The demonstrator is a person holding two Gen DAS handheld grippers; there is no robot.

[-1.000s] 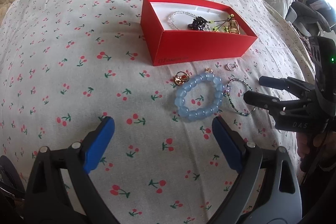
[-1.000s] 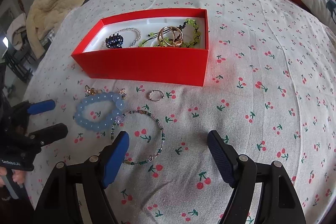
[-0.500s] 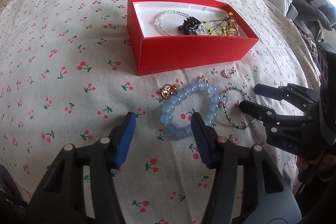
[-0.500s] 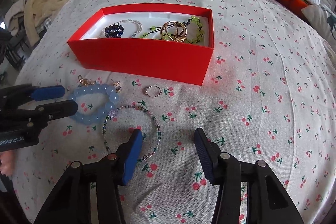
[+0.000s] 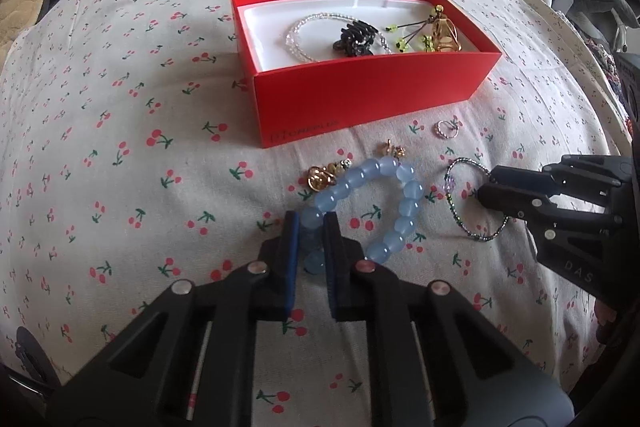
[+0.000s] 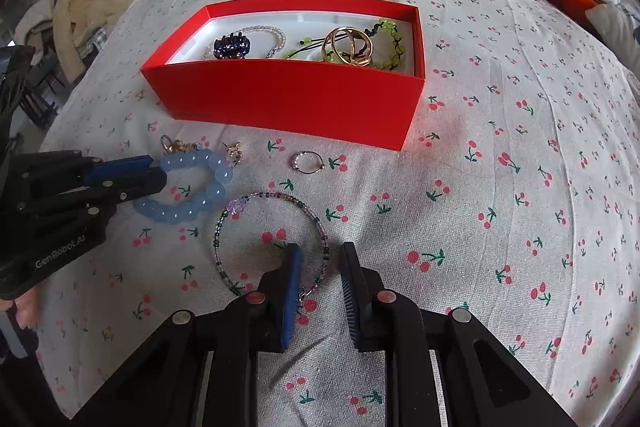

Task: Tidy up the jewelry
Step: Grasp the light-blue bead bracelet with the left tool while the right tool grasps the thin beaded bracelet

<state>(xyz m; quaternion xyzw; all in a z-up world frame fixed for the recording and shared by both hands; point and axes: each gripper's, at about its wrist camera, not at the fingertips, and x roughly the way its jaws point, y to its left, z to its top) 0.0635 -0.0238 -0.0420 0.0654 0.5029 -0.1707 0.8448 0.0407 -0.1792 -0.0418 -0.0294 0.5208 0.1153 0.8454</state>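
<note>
your left gripper (image 5: pixel 309 227) has just been closing from wide open, and its blue pads now press on the near beads of the pale blue bead bracelet (image 5: pixel 404 203), which lay clear ahead of it a second ago. your right gripper (image 6: pixel 318 259) has just been closing too, and now the thin beaded bangle (image 6: pixel 228 223) runs between its narrowed jaws, with a gap left at the right pad.
</note>
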